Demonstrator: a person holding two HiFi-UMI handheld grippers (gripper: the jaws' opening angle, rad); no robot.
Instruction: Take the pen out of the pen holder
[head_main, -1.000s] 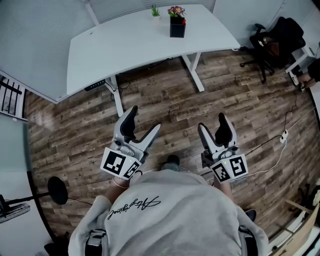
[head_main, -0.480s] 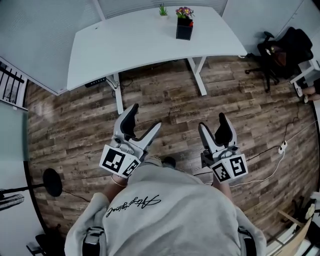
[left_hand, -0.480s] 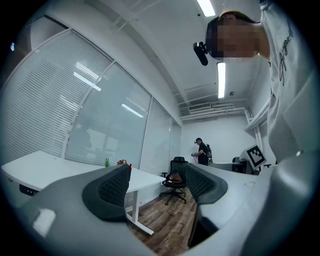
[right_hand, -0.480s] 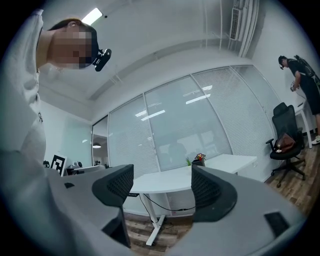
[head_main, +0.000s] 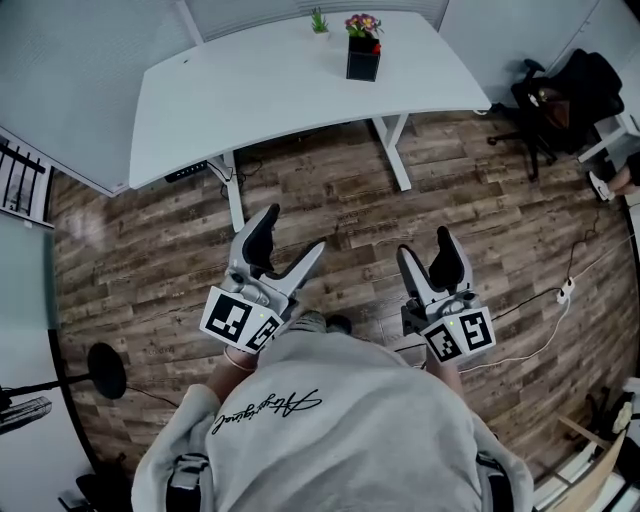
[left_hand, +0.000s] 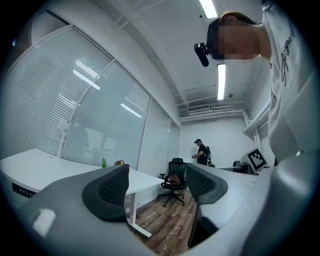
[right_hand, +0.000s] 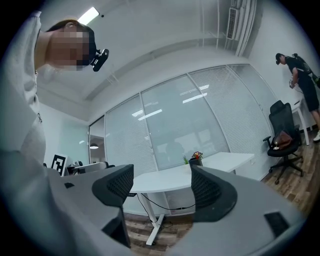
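fingers (left_hand: 112, 192) of the left gripper (head_main: 290, 240) stood wide apart with nothing between them, and the right gripper (head_main: 425, 248) was likewise spread and empty, as a person in a grey sweatshirt (head_main: 330, 430) held both tools over a wood-plank floor (head_main: 150, 250). the black pen holder (head_main: 361, 58) sat well apart from both grippers, near the far edge of a white desk (head_main: 250, 90) and just beside a small green plant (head_main: 318, 20). its contents showed only as a colourful cluster above the rim, and no single pen could be picked out at that range. a pen would likely be light, stiff and smooth, so a narrow pinch on the exposed upper shaft and a straight upward lift looked the safest hold. the light holder seemed liable to tip or rise along if the pen dragged. a cursive script ran across the back of the sweatshirt but was too small to read. the cubes (head_main: 240, 322) on the grippers bore black-and-white square markers, and no brand name was legible. a black office chair (head_main: 560, 85) stood by the right wall.
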